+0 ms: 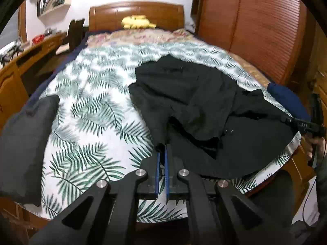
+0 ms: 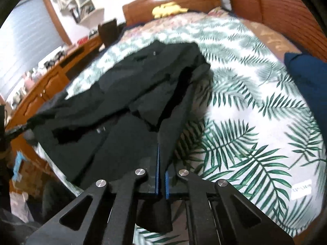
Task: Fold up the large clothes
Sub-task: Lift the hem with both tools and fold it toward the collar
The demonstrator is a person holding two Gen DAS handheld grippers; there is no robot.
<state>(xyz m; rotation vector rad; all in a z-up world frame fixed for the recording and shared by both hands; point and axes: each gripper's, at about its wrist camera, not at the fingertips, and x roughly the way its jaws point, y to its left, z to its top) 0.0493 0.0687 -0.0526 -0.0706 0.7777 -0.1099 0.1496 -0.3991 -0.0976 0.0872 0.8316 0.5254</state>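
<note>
- Black garment lies spread across the bed, on the leaf-print cover, with its far part rumpled toward the wooden headboard and its near hem pulled to the foot edge of the bed.
- Left gripper is closed tight on a near corner of the black garment; the blue pads have dark cloth pinched between them, and the fabric runs up and away from the tips.
- Right gripper is likewise closed on the opposite near corner, with a flap of cloth hanging down between the pads toward the camera.
- The two corners are held apart, so the near hem stretches taut between the hands; judging from this, the hold is meant to keep the edge straight for carrying it over in a fold.
- From the left wrist view, the right gripper shows at the far right edge with a hand behind it, at the end of the stretched hem.
- A grey folded piece rests at the left side of the bed, well apart from the black garment, and a dark blue item sits at the right side.
</note>
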